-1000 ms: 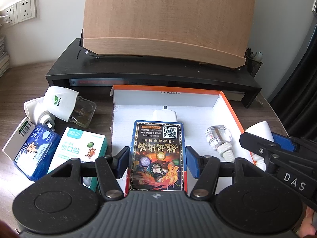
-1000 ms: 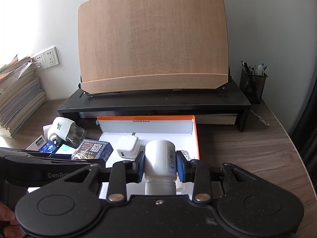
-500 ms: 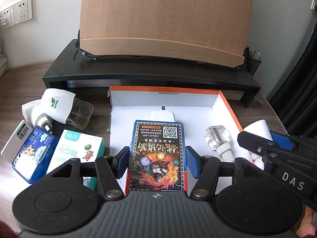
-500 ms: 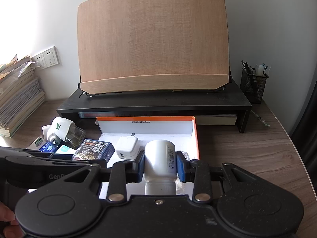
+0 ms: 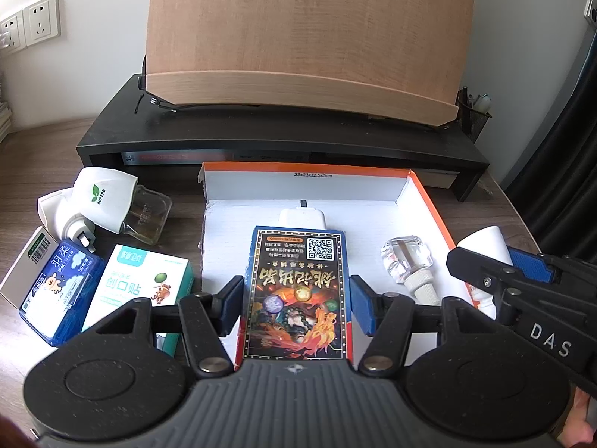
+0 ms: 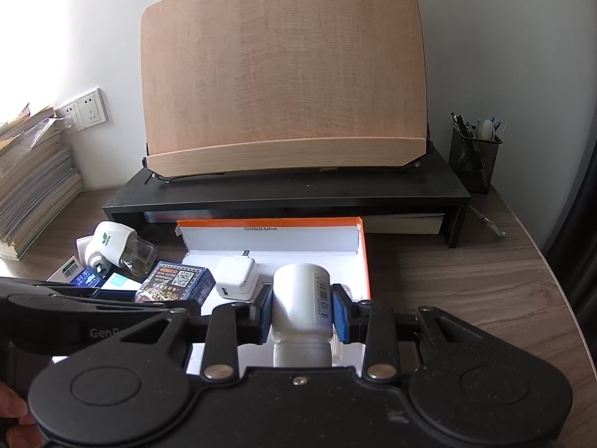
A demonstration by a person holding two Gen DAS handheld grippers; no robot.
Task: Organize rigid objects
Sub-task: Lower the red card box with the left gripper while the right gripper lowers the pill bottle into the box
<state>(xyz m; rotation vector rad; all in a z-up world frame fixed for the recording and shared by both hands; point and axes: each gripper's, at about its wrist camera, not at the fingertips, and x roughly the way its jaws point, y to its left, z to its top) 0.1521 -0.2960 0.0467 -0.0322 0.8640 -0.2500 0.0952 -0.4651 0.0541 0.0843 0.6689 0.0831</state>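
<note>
My left gripper point(image 5: 296, 304) is shut on a dark blue card box point(image 5: 296, 291) with a QR code, held over the white floor of the orange-rimmed box point(image 5: 429, 205). My right gripper point(image 6: 301, 311) is shut on a white bottle point(image 6: 302, 298), held above the orange-rimmed box's point(image 6: 363, 257) right side. A white charger point(image 5: 303, 218) and a clear glass bottle point(image 5: 408, 261) lie in the box. The charger also shows in the right wrist view point(image 6: 236, 274). The right gripper with the white bottle point(image 5: 485, 242) shows at the right of the left wrist view.
On the desk left of the box lie a white plug-in device with a glass bottle point(image 5: 108, 201), a blue tissue pack point(image 5: 56, 291) and a green-white plaster box point(image 5: 138, 283). A black riser point(image 5: 283, 142) with a wooden stand stands behind. A pen holder point(image 6: 474, 156) and stacked books point(image 6: 30, 186) flank it.
Both grippers have kept their holds. The left view has drifted slightly, so the objects on the left shifted a little; the right gripper has barely moved.
</note>
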